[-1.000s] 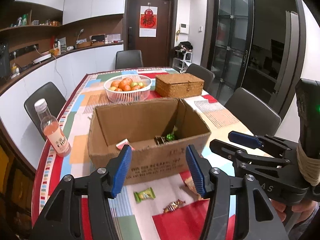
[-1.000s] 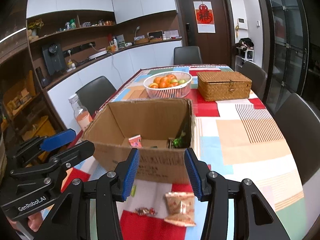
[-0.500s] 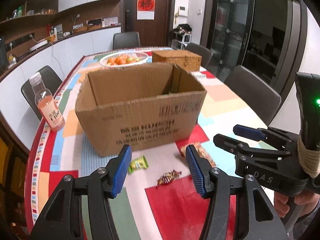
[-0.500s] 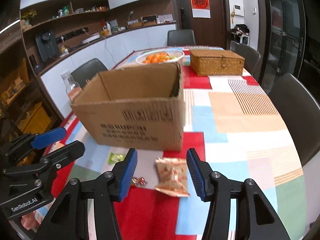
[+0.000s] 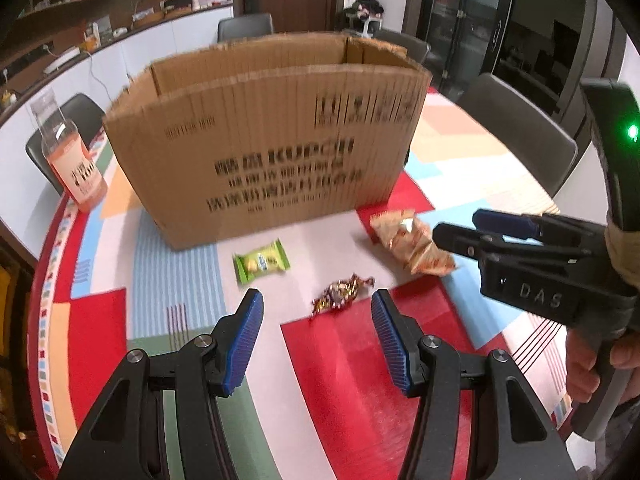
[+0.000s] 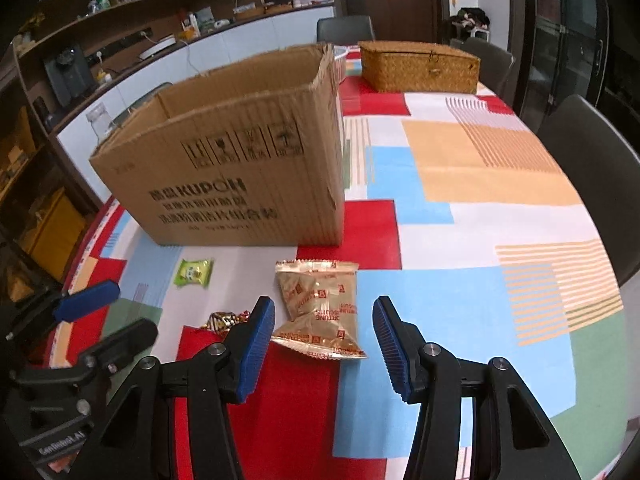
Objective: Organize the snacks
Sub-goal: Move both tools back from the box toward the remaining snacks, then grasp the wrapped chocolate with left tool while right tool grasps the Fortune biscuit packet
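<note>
Gold biscuit packet (image 6: 320,312), green sweet (image 5: 261,266), foil candy (image 5: 341,293); flat before upright carton (image 5: 264,136)

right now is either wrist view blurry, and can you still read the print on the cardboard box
Left wrist view: cardboard box is motion-smeared, print mostly unreadable, green wrapper fairly sharp. Right wrist view: milder blur, box reads KUPOH, gold snack packet crisp; fisheye bends the table edges.

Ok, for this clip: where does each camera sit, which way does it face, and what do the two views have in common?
Left wrist: on the left gripper, looking forward and down at the twist-wrapped candy; the right gripper and the hand holding it show.
Right wrist: on the right gripper, looking forward and down at the gold biscuit bag; the left gripper shows at lower left.
Shared: cardboard box, green snack packet, candy, biscuit bag, patchwork tablecloth.
</note>
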The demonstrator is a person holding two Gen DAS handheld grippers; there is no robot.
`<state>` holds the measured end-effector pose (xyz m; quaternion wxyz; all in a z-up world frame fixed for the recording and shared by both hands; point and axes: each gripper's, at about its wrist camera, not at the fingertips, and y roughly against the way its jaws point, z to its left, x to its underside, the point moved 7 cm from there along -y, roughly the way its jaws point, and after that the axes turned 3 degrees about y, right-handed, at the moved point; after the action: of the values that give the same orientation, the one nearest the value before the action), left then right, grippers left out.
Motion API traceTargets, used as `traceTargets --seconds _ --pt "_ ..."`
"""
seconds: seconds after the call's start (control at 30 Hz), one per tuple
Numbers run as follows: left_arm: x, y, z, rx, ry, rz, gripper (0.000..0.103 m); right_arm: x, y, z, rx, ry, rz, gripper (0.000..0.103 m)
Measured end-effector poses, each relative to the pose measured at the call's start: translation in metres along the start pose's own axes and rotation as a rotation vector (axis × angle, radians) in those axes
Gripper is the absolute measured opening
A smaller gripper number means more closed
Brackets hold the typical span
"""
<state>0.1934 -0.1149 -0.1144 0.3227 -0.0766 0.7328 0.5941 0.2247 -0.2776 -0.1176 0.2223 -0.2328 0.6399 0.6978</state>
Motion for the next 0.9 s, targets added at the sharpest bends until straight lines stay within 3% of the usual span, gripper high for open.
traceTargets --seconds 0.37,0.9 --pt "0.012 -0.034 -0.005 0.033 -0.007 0.081 0.055 -0.002 -0.028 0.002 -0.002 0.015 0.052 0.052" --pt "-0.004 -0.065 -0.013 0.031 -0.015 0.105 0.054 0.009 -0.049 -0.002 -0.042 0.011 0.105 0.052"
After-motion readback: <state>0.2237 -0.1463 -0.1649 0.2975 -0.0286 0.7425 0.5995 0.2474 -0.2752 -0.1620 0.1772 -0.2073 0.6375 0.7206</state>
